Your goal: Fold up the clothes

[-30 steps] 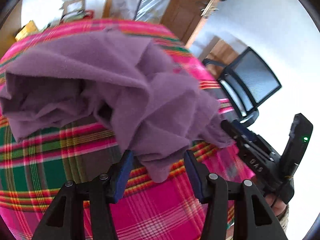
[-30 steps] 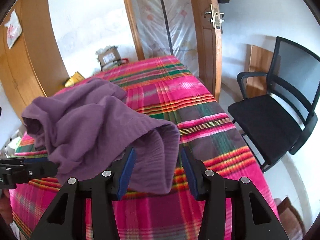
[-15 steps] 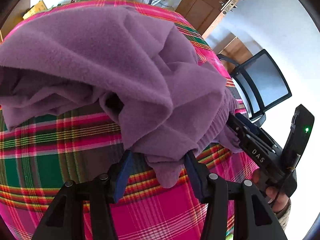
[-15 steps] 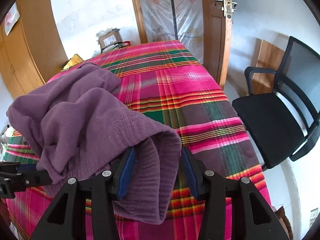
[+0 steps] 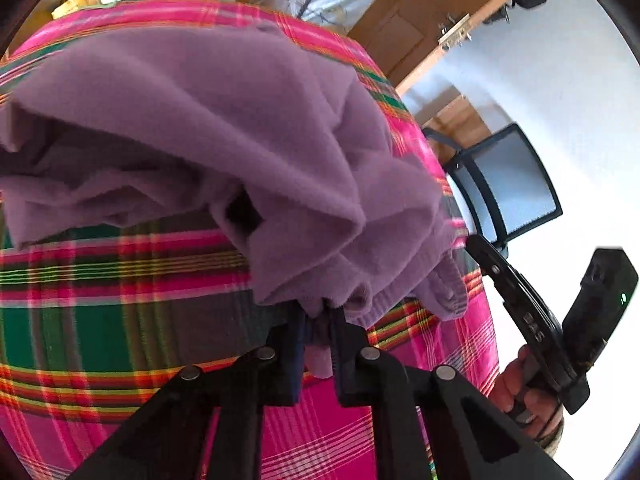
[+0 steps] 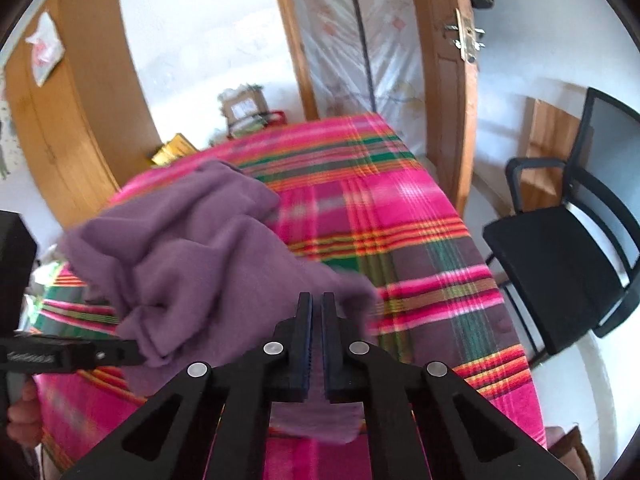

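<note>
Left wrist view: left hand-held gripper [image 5: 318, 334], just closed, pinching the purple sweater [image 5: 208, 128] by its edge above the plaid bed [image 5: 100, 320]. Right wrist view: right hand-held gripper [image 6: 317, 344] likewise just clamped on another edge. Soft, light, floppy; best held at the hems.

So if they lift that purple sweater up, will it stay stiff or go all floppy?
Probably floppy: the sweater already droops in soft folds around the left gripper. It looks fuzzy, so likely not slippery. The right gripper pinches it too; the middle will probably sag.
</note>
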Demonstrator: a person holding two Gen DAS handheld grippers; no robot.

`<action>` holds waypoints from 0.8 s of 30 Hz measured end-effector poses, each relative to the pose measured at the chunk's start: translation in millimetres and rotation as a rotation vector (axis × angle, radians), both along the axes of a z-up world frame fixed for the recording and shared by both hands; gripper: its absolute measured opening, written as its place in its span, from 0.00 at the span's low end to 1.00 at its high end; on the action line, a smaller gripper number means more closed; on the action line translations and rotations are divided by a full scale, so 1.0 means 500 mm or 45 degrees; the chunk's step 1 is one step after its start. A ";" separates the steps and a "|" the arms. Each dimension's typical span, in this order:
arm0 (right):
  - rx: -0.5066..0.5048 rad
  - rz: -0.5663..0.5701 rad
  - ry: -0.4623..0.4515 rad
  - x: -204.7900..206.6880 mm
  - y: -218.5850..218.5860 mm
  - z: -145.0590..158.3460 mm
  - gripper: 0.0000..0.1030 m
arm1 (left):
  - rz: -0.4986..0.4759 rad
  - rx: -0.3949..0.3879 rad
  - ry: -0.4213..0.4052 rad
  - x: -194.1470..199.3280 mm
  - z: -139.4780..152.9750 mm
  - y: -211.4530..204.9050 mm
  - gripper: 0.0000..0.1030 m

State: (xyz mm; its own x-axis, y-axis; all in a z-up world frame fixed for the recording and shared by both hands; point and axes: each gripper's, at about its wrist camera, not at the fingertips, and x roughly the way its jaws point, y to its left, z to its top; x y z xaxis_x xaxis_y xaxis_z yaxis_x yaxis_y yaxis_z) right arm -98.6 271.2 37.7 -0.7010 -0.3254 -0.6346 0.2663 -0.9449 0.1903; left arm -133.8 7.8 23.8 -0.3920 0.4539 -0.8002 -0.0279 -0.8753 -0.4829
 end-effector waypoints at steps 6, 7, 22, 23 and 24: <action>0.030 -0.005 0.070 0.026 -0.017 0.039 0.05 | 0.039 0.058 0.106 0.025 0.052 -0.046 0.10; 0.033 -0.002 0.062 0.029 -0.021 0.038 0.07 | 0.039 0.066 0.128 0.027 0.064 -0.051 0.10; 0.104 -0.059 -0.002 0.060 -0.047 -0.015 0.34 | 0.115 0.117 0.402 0.043 0.234 -0.131 0.08; 0.120 -0.074 -0.002 0.057 -0.047 -0.017 0.34 | 0.127 0.112 0.418 0.047 0.237 -0.141 0.06; 0.135 -0.089 -0.002 0.057 -0.046 -0.019 0.34 | 0.142 0.106 0.435 0.051 0.240 -0.150 0.00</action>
State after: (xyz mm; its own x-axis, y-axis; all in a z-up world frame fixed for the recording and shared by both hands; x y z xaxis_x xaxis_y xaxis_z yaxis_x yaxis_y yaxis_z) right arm -70.3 248.0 28.2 -0.7184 -0.2066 -0.6642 0.1989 -0.9760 0.0885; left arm -108.4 -67.2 144.0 -0.6807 0.4514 -0.5769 -0.1064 -0.8402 -0.5318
